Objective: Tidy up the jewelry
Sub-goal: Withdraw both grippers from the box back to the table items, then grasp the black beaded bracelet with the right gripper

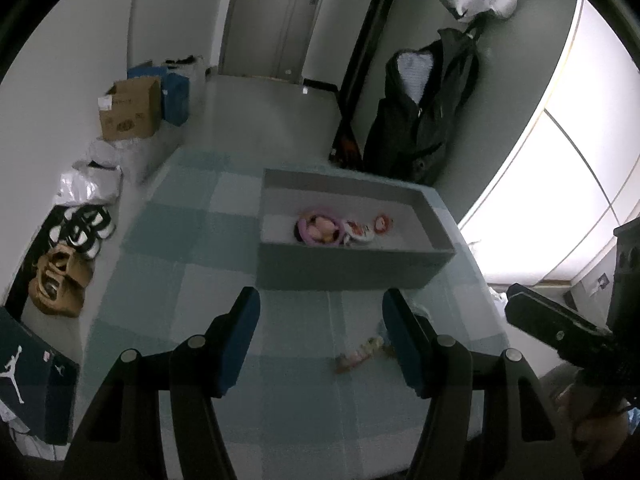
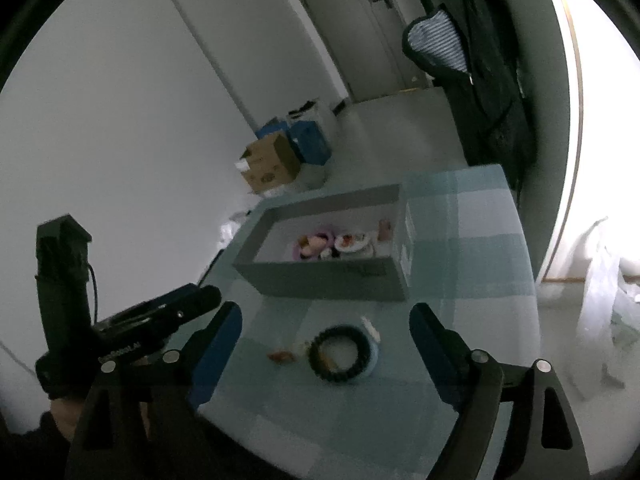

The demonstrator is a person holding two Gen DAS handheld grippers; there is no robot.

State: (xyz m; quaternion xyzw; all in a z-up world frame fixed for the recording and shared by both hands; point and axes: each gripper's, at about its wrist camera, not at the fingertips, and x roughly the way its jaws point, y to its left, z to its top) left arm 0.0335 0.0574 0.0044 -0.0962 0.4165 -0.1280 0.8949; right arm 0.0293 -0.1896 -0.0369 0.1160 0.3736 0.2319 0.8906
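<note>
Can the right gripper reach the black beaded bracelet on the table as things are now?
Probably yes. The right gripper is open, and the black beaded bracelet lies on the checked cloth between its fingers, with nothing over it. A small pale piece touches its far edge and could get caught too.

Right gripper (image 2: 324, 316) jaws wide apart, empty, above the checked table (image 2: 472, 280). Black beaded bracelet (image 2: 340, 354) near table's near edge, small reddish piece (image 2: 281, 356) just left. Grey box (image 2: 320, 276) behind holds jewelry (image 2: 332, 244). Left gripper (image 2: 160, 316) at left.
</note>
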